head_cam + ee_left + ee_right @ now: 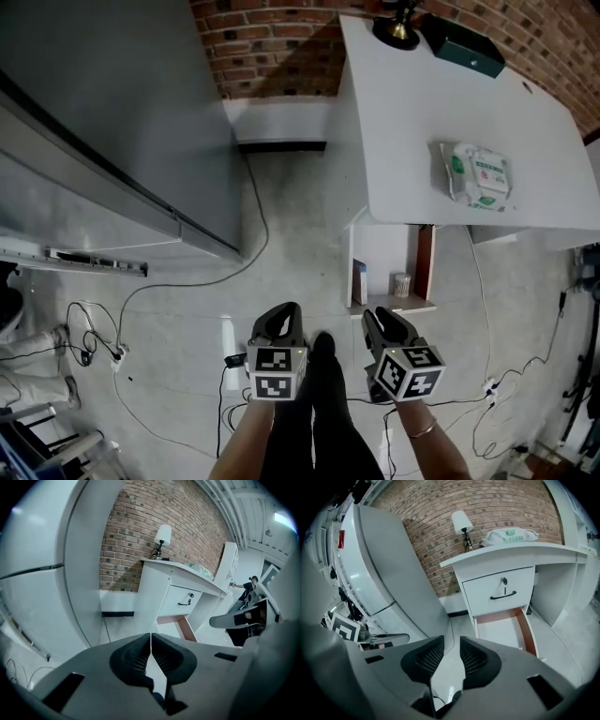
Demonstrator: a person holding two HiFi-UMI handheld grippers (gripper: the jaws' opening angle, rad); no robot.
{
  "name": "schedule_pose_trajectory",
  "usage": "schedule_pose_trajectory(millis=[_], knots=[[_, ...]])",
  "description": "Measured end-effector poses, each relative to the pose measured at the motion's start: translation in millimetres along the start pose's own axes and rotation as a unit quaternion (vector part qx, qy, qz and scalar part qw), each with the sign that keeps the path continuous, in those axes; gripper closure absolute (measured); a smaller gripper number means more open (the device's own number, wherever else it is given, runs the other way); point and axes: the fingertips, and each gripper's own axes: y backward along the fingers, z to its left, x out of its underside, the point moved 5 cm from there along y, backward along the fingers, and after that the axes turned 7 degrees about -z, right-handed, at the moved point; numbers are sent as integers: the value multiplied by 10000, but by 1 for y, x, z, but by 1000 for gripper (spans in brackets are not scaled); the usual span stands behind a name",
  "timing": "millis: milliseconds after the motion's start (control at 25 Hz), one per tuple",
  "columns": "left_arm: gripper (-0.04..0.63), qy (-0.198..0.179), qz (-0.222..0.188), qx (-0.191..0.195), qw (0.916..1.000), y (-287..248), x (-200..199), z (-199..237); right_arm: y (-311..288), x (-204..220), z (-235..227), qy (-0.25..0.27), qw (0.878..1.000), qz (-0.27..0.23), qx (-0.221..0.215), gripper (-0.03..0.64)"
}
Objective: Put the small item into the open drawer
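Note:
A white and green wipes pack (478, 175) lies on the white desk (403, 141); it also shows on the desk top in the right gripper view (508, 536). Below the desk the lower drawer (425, 262) stands pulled out, its brown side and white floor plain in the right gripper view (527, 637). Both grippers hang low in front of the desk, above the floor. My left gripper (284, 311) is shut with nothing in it, its pads meeting (150, 637). My right gripper (380, 319) is open by a narrow gap (451, 641) and holds nothing.
A tall grey cabinet (112, 122) fills the left. A lamp (461, 524) and a green box (464, 47) stand at the desk's back. The upper drawer (499, 592) is closed. Cables (253, 234) trail over the floor. Two small things (401, 284) sit at the drawer's near end.

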Motion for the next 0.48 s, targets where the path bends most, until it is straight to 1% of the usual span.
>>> schedule_pose_trajectory(millis=[240, 360, 480], knots=[[569, -177, -158, 142, 9996, 33, -37, -11, 49, -30, 25, -133, 9991, -390, -5, 528], [569, -293, -295, 225, 9989, 47, -59, -19, 73, -48, 32, -122, 9980, -614, 29, 549], [569, -357, -475, 315, 9977, 60, -80, -26, 93, -65, 38, -58, 9967, -802, 69, 555]])
